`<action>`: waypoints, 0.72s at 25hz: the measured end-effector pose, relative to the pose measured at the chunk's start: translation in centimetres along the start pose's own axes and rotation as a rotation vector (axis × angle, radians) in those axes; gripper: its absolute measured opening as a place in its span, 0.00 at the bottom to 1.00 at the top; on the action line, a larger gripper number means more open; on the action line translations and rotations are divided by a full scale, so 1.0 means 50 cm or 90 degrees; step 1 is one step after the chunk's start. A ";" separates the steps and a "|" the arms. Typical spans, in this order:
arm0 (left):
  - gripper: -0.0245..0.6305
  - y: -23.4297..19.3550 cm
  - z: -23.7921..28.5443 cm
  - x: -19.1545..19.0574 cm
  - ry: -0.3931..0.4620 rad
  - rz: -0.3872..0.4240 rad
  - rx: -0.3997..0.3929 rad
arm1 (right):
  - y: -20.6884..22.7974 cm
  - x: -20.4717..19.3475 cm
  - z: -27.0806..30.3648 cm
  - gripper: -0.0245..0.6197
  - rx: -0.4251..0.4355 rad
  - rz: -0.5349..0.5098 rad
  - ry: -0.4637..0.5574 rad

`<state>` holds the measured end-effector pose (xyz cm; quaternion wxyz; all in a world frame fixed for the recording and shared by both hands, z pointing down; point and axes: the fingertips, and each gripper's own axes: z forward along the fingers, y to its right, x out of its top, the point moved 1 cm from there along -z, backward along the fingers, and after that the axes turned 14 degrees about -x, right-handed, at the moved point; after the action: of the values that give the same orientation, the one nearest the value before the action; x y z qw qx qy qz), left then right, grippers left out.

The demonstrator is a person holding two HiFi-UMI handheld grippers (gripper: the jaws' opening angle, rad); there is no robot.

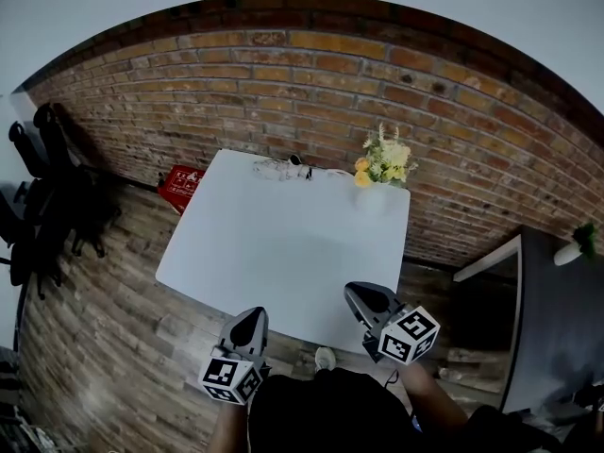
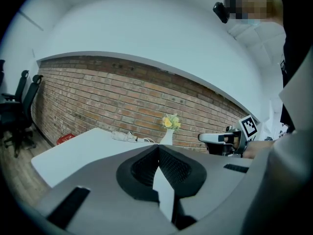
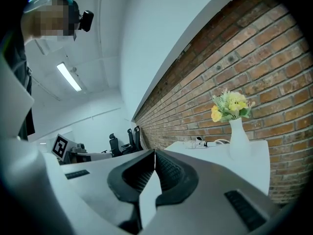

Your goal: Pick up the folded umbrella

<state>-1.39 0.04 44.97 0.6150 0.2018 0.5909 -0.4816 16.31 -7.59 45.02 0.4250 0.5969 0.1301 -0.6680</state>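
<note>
Whitish folded umbrella (image 1: 278,169) lies at twelve o'clock, on the white square table's (image 1: 274,253) far edge. My left gripper (image 1: 249,321) and right gripper (image 1: 364,297) are closed and empty. Reaching carelessly, I could topple the white vase of yellow flowers (image 1: 376,185) at the umbrella's three o'clock.

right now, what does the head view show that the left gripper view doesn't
Only the head view: the left claw from outside with its marker cube, a shoe on the wooden floor, and a small potted plant at the right.

Only the left gripper view: that claw's jaws from behind, shut with nothing between them, and the camera on the person's head.

Both: the white table, the folded umbrella at its far edge, the vase of yellow flowers, the red box, the black chairs and the right claw.
</note>
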 end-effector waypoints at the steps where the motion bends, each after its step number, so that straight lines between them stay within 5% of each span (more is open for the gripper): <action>1: 0.06 -0.002 0.005 -0.003 0.000 -0.005 0.002 | 0.007 0.003 0.003 0.07 0.002 -0.001 -0.001; 18: 0.06 -0.121 0.116 0.021 -0.036 0.015 0.023 | 0.045 0.057 0.176 0.07 0.015 -0.111 -0.013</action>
<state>-3.48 -7.84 47.22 0.6332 0.2060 0.5621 -0.4906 12.09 -16.11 45.42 0.3595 0.5812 0.1698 -0.7100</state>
